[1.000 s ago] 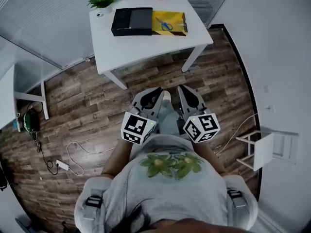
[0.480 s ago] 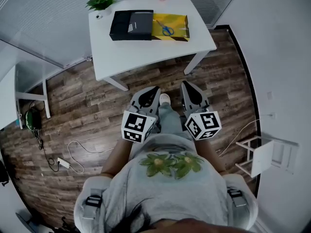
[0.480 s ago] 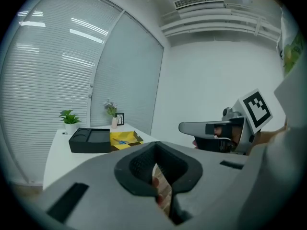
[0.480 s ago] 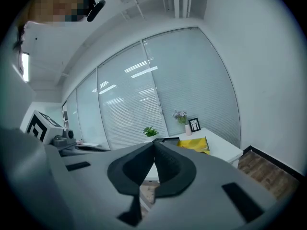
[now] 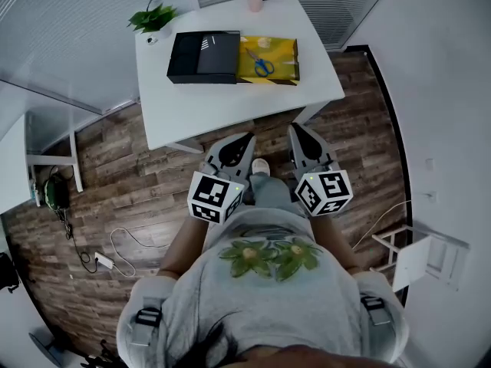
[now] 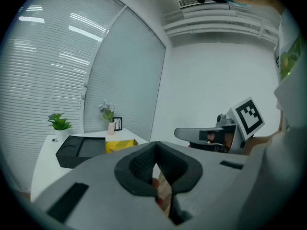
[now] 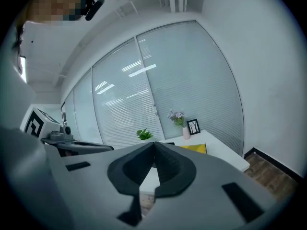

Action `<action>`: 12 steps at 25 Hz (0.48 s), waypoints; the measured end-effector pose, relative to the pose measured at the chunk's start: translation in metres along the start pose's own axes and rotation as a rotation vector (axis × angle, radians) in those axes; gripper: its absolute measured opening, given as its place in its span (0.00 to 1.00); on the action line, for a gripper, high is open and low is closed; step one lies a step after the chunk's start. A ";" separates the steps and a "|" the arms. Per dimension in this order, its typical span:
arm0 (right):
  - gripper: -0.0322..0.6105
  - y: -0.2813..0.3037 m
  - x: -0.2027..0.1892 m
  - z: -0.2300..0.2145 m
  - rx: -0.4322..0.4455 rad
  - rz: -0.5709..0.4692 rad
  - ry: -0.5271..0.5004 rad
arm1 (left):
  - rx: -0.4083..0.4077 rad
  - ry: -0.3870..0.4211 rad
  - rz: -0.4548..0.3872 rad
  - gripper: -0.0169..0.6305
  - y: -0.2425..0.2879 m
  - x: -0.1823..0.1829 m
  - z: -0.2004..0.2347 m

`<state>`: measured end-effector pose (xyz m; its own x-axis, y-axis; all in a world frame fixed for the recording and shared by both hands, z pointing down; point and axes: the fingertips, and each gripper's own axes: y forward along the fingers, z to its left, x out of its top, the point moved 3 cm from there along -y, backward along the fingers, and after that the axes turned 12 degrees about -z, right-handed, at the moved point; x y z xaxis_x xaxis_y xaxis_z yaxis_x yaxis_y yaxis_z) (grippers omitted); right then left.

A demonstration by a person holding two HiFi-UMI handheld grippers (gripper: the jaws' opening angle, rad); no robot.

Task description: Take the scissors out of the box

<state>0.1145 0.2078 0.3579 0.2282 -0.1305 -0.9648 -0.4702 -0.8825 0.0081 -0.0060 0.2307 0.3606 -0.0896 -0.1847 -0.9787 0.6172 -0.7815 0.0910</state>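
While holding the left gripper [image 5: 245, 139] and right gripper [image 5: 295, 131] just short of the near edge of the table [image 5: 199, 110], both pinched together on nothing, facing the scissors [image 5: 259, 62] lying in the yellow box [image 5: 281, 52] toward the table's far edge, blue handles nearer, seemingly about equally reachable by either.

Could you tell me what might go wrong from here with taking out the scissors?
The scissors lie flat inside the yellow box, so a pinch may slip or drag the box along. Both the left gripper and right gripper are shut and must open first. The vase behind could be knocked.
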 end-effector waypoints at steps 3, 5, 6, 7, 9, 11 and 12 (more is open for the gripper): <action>0.06 0.020 0.002 -0.014 0.008 0.003 0.005 | 0.005 0.006 0.001 0.04 0.021 0.004 0.011; 0.06 0.031 0.003 -0.020 0.017 0.005 0.009 | 0.014 0.015 0.011 0.04 0.032 0.005 0.017; 0.06 0.035 0.004 -0.023 0.023 0.007 0.009 | 0.019 0.021 0.016 0.04 0.037 0.006 0.019; 0.06 0.039 0.005 -0.026 0.029 0.010 0.008 | 0.025 0.026 0.019 0.04 0.043 0.006 0.020; 0.06 0.045 0.005 -0.032 0.041 0.018 0.006 | 0.033 0.031 0.017 0.04 0.053 0.007 0.022; 0.06 0.050 0.004 -0.039 0.053 0.029 0.010 | 0.041 0.033 0.012 0.04 0.062 0.008 0.022; 0.06 0.053 0.003 -0.041 0.061 0.037 0.014 | 0.046 0.033 0.011 0.04 0.066 0.008 0.023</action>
<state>0.1254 0.1419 0.3667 0.2209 -0.1691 -0.9605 -0.5295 -0.8478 0.0275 0.0167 0.1638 0.3627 -0.0563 -0.1746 -0.9830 0.5815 -0.8061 0.1098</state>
